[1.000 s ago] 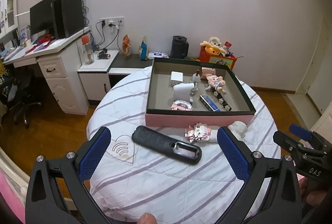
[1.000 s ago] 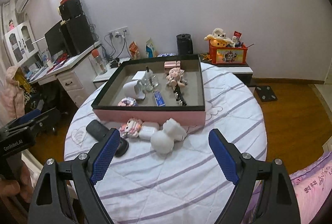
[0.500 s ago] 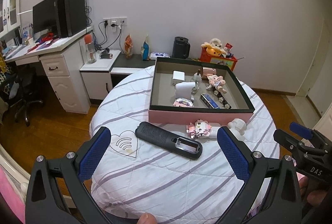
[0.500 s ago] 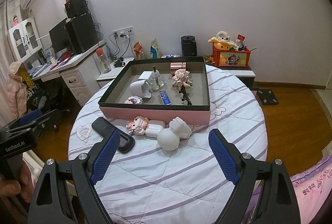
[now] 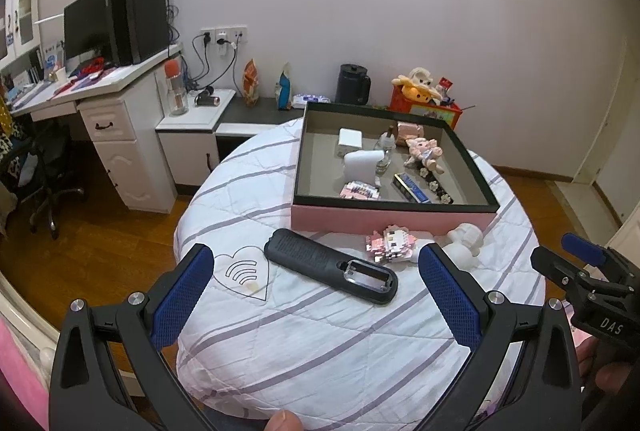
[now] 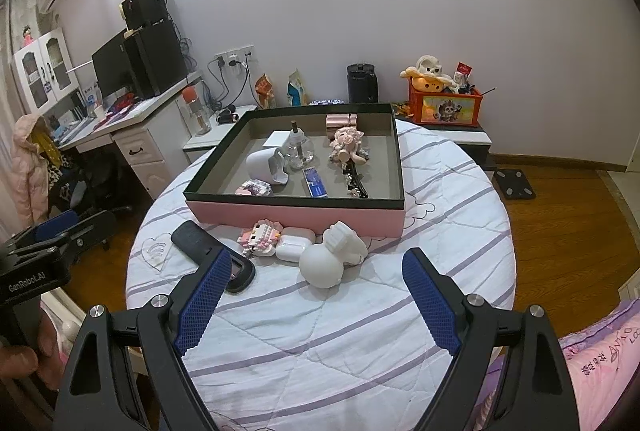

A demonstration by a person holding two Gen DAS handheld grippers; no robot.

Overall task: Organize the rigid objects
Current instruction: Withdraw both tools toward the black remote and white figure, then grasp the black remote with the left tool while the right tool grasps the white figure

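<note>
A pink box with a dark rim (image 5: 390, 220) (image 6: 296, 213) stands on the round table and holds several small items. In front of it lie a black remote (image 5: 330, 265) (image 6: 200, 245), a pink block figure (image 5: 390, 244) (image 6: 260, 234), a white earbud case (image 6: 295, 247) and a white plaster figure (image 6: 332, 257) (image 5: 466, 241). My left gripper (image 5: 316, 299) is open and empty, above the table's near edge, short of the remote. My right gripper (image 6: 316, 301) is open and empty, short of the plaster figure.
The table carries a white quilt with purple stripes (image 6: 340, 331). A white desk with a monitor (image 5: 100, 99) stands at the left. A low shelf at the wall holds a black kettle (image 5: 352, 84) and an orange toy box (image 6: 446, 105). Wood floor surrounds the table.
Both grippers have drawn back and risen a little; the table and box look smaller and farther. Both stay open and empty. No object has moved.
</note>
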